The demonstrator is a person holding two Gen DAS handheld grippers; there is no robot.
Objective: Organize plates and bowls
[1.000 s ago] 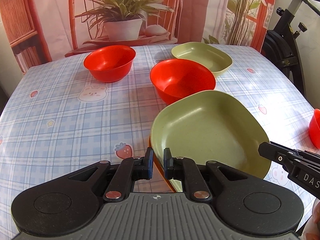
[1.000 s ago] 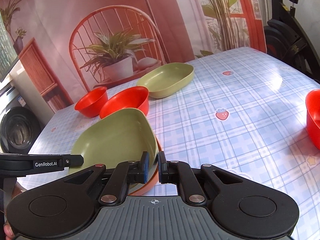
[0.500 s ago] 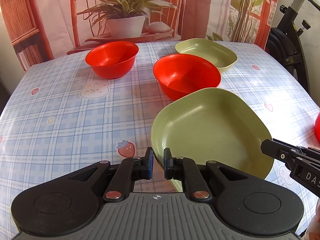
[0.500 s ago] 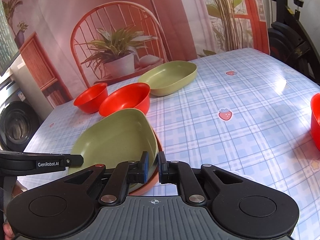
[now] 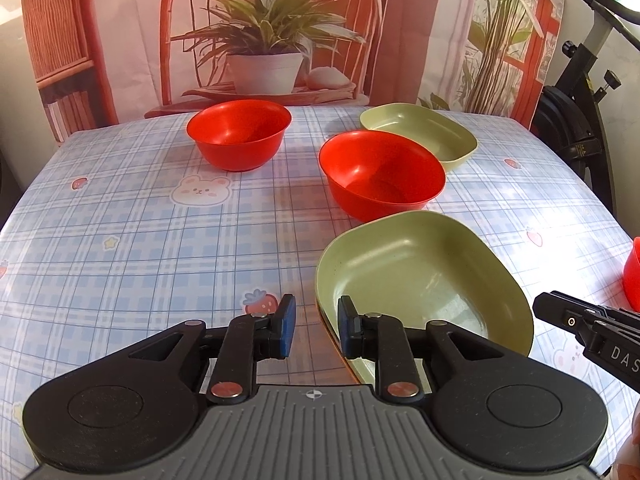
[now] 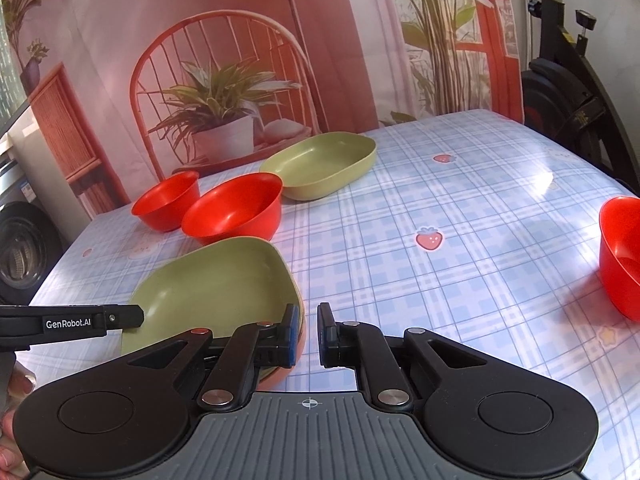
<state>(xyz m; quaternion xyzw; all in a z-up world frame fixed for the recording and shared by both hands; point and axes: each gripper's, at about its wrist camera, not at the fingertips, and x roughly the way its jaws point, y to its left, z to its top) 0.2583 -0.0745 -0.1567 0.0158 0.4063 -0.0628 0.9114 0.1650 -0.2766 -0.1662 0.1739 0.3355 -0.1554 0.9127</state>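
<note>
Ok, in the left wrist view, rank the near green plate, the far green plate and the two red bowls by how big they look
1. Near green plate, partly from nearness.
2. Near red bowl.
3. Far green plate and far red bowl: too alike to rank.

Left black two-finger gripper (image 5: 313, 330) tilted downward, jaws just been opening, now parted with clear gap, blue pads (image 5: 287, 326) facing each other, nothing pressed between. Right black two-finger gripper (image 6: 307, 334) tilted downward, jaws slightly apart, narrow gap, pads gripping nothing. Both side by side, near each other. Person's fingertips (image 6: 10, 420) at left gripper's handle.
</note>
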